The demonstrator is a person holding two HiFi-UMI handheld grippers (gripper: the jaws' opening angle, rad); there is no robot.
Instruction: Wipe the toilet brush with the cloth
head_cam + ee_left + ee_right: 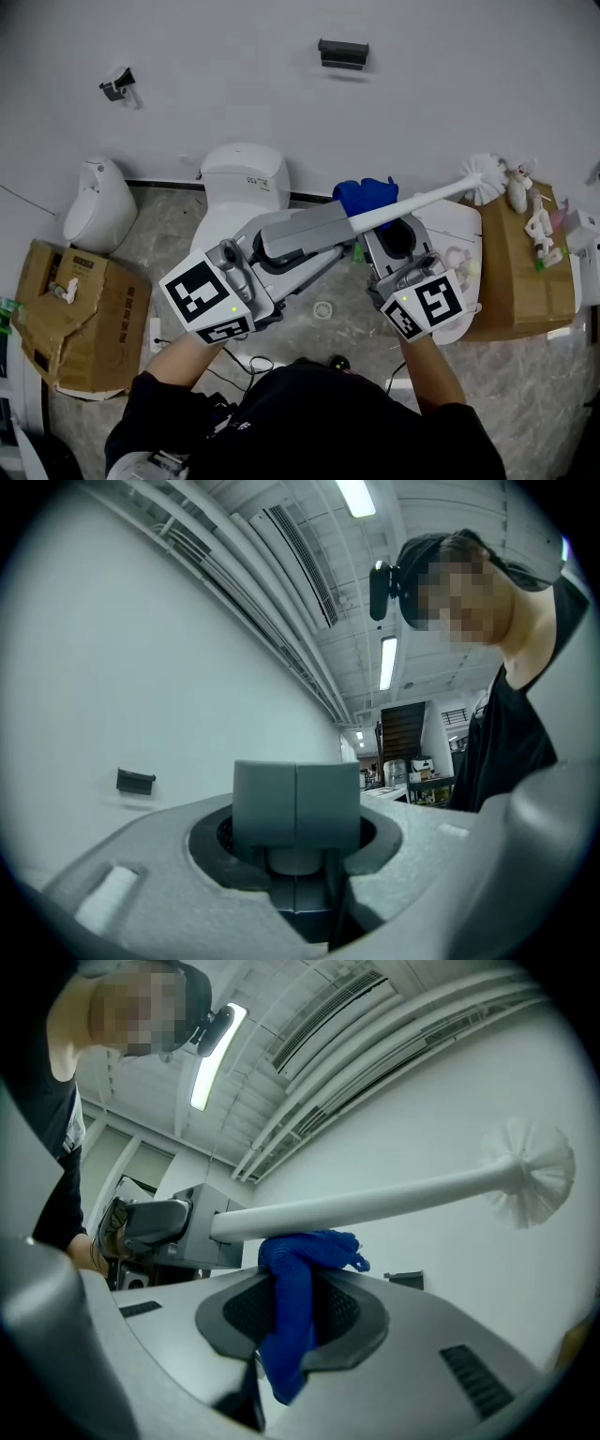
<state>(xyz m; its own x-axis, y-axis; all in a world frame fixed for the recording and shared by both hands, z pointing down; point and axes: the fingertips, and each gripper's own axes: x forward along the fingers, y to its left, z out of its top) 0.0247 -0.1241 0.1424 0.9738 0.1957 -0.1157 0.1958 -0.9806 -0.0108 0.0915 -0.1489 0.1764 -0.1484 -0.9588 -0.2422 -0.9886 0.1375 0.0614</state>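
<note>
The white toilet brush (427,198) lies almost level in the air, its bristle head (485,178) over to the right. My left gripper (336,225) is shut on the handle's end, which shows as a pale round stub (296,860) under the closed pads (272,803). My right gripper (378,216) is shut on a blue cloth (366,195). In the right gripper view the cloth (298,1279) bunches up between the jaws and touches the underside of the handle (375,1206), close to the left gripper (173,1227). The bristles (534,1171) are off to the right.
A white toilet (242,183) stands below by the wall, with a white urinal-like fixture (98,202) to its left. Cardboard boxes sit at left (75,314) and right (525,272), the right one bearing small toys. A floor drain (323,309) lies between my arms.
</note>
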